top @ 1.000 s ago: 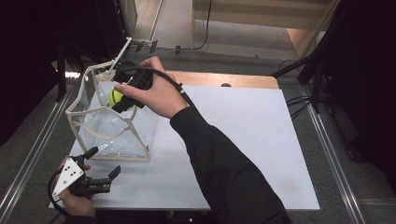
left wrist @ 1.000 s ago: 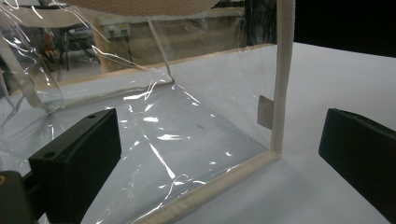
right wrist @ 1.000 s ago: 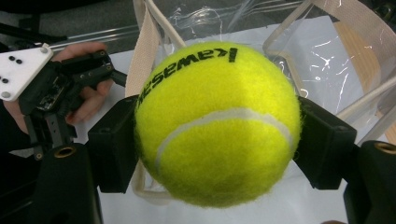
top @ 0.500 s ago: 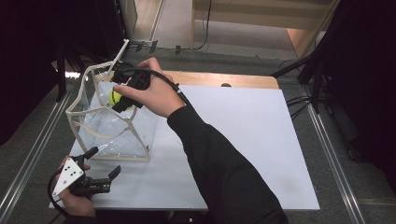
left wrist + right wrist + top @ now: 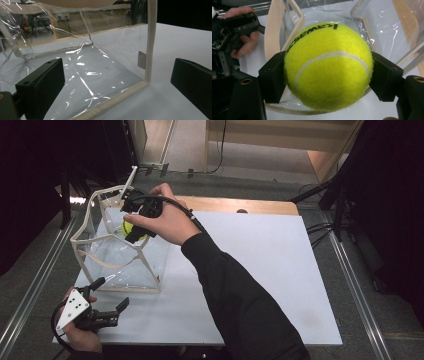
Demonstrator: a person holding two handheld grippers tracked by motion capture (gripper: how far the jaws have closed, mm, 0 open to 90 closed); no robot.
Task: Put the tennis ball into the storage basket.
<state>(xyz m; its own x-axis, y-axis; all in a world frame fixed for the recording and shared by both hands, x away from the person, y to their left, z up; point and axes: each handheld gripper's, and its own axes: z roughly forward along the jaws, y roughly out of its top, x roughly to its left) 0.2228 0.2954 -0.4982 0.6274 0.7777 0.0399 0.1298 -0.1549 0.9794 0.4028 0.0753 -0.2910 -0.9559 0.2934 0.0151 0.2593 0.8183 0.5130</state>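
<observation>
The jaws of the right gripper (image 5: 328, 75) were pinching a yellow tennis ball (image 5: 328, 66), one black pad pressed into the felt at 9 o'clock and the other at 3 o'clock, so that the ball bulged clear of both. Seen from the high view, the ball (image 5: 129, 227) hung at the open mouth of a clear plastic bag (image 5: 120, 260) edged in cream webbing, which stood at about 10 o'clock on the white table (image 5: 260, 270). The right hand (image 5: 167, 222) held its gripper just over the bag's rim, tipped down into the opening.

The left gripper (image 5: 112, 307) rested at about 7 o'clock on the table, just beside the bag's near corner, its jaws spread wide with nothing between them. In the left gripper view the bag's webbing edge (image 5: 150, 42) stood upright ahead of the jaws, apart from both pads.

The step in hand appeared to be lowering the ball into the bag. To do it well, the ball should probably be carried past the rim and the loose straps before the jaws part, since the floppy sides could catch it or fold inward. A low release would likely keep it from bouncing out. The left gripper might steady the near corner if the bag began to slide or collapse.
</observation>
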